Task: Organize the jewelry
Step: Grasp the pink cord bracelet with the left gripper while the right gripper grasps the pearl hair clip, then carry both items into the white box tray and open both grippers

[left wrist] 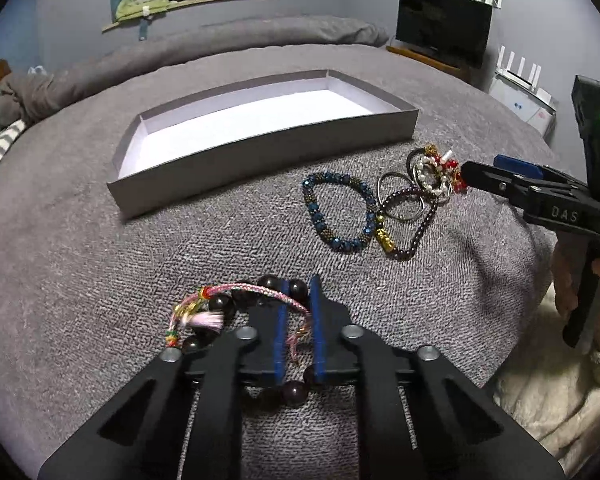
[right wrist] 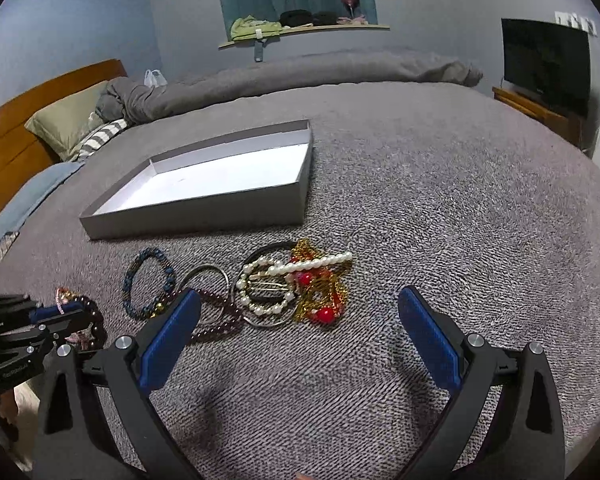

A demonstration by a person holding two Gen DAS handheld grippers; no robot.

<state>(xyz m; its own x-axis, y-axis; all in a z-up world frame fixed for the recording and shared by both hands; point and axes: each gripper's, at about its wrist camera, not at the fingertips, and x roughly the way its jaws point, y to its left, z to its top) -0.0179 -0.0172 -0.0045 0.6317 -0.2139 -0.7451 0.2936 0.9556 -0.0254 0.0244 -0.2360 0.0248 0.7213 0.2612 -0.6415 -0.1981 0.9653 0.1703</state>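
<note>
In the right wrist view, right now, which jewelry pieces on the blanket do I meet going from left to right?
Blue beaded bracelet → plain metal ring → pearl hoop → red and gold chain cluster. The dark bead strand and the pearl bar clip overlap others, so I leave them out.

bracelets (left wrist: 342, 212) heaped on blanket | box (left wrist: 260, 160) open, white inside
</note>
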